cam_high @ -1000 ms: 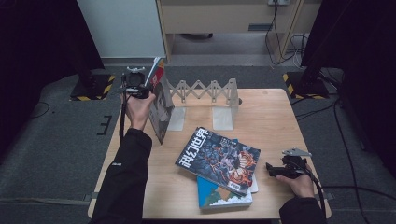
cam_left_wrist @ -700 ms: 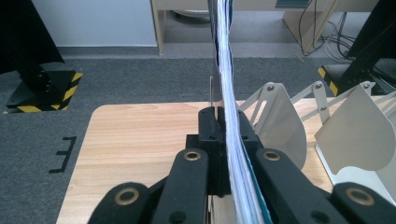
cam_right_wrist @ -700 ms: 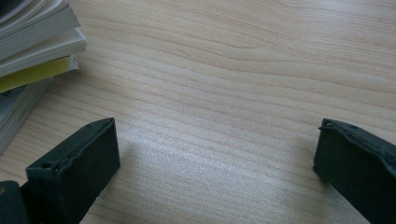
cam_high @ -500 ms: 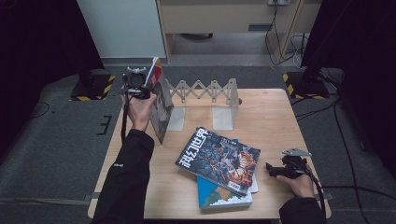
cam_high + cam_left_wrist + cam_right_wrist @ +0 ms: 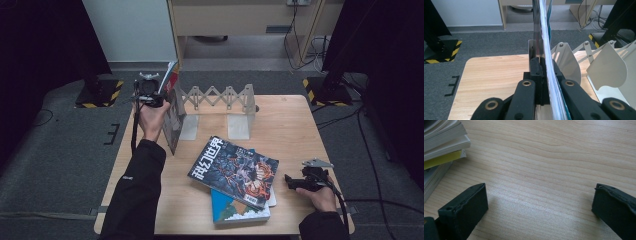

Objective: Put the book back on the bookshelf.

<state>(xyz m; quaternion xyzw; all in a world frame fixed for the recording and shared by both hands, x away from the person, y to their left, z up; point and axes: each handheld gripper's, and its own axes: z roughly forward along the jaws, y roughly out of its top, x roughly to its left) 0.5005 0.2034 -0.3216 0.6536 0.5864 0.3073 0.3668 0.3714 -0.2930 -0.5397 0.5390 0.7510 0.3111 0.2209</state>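
The left hand-held gripper is clamped on the top edge of an upright magazine, holding it on end at the left end of the expanding metal book rack on the counter. This looks like the shelving step: the magazine seems ready to be set against the rack's first divider. The next move likely calls for lowering it squarely, then letting go. The right hand-held gripper rests wide open and empty beside the stacked magazines.
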